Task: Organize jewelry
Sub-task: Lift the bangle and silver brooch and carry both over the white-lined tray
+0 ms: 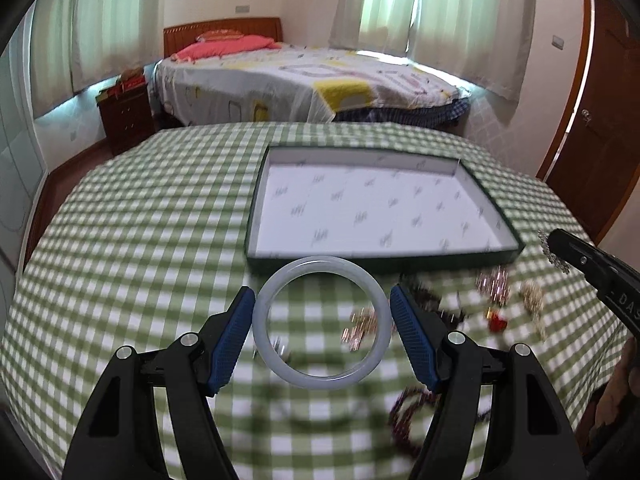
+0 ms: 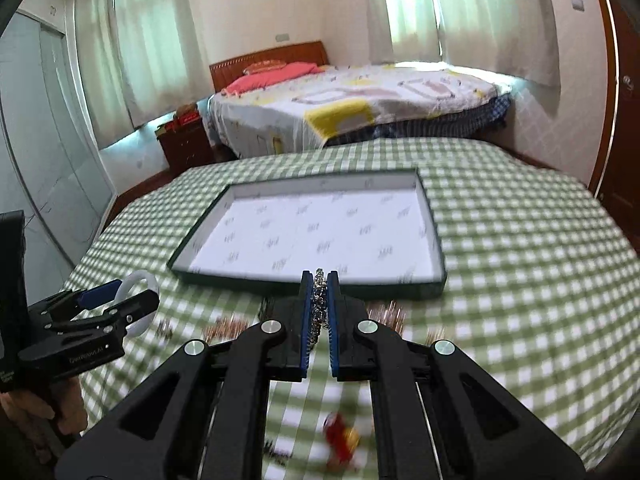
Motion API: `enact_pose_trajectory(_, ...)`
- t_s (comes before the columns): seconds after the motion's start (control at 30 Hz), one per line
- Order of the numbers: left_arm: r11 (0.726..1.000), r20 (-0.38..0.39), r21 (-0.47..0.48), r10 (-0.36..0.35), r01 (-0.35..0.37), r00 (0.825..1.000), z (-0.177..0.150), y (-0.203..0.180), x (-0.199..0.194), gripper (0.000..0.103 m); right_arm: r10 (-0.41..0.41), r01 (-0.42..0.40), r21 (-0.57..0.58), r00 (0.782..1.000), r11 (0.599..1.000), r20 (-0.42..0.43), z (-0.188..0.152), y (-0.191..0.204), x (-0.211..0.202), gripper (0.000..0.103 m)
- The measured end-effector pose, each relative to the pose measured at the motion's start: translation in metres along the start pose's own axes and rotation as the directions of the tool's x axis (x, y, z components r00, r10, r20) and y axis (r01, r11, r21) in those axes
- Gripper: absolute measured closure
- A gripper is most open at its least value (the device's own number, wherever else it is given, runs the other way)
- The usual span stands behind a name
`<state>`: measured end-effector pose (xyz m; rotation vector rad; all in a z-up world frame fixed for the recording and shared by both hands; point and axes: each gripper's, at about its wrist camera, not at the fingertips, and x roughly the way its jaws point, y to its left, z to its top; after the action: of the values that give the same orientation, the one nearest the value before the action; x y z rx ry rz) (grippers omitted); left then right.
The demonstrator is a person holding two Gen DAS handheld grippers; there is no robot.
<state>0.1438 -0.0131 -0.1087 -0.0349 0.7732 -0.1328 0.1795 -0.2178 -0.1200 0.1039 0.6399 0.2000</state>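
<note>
Jewelry is what you're carrying in both claws right now, and the tray is dead ahead.

From the left wrist view: your left gripper (image 1: 322, 322) has its blue pads spread wide across the pale bangle (image 1: 320, 322), one pad against each outer side, so the ring is pinched edge to edge and held up off the checked tablecloth (image 1: 140, 240). That wide squeeze across the diameter looks like the sensible way to carry a rigid hoop. Just beyond its far edge sits the shallow tray (image 1: 384, 258), green-walled, its white lining bare. Near right of the bangle lie loose pieces: gold bits (image 1: 360, 326), a dark beaded strand (image 1: 412, 408), a small red charm (image 1: 497, 322). All blurred, so I can't tell you exactly what each is. Far right, your right gripper pokes in with something sparkly at its tip.

Now the right wrist view: your right gripper (image 2: 320, 304) is nearly closed, pads clamped on a rhinestone chain (image 2: 319, 304) bunched between them. A tight pinch suits a limp chain, I'd judge, since it would slip from a loose one. The tips sit just at the tray's near wall. Your left gripper shows at near left with the bangle, well short of the tray. The red charm lies on the cloth near you.
</note>
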Motion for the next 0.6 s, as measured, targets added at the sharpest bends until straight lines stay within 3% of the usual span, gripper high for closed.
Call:
enact_pose_trajectory(0.3, 1.000, 0.063, 0.016, -0.013, 0.012, 0.998, 0.055, -0.013, 0.039, 0.035, -0.022, 0.022, 0.000, 0.999, 1.000, 0.023, 0.044, -0.015, 0.052, 0.095)
enact_pose_trajectory(0.6, 1.000, 0.002, 0.012, 0.015, -0.015, 1.000, 0.095, -0.016, 0.116, 0.035, -0.040, 0.041, 0.030, 0.999, 0.999, -0.033, 0.070, -0.043, 0.126, 0.095)
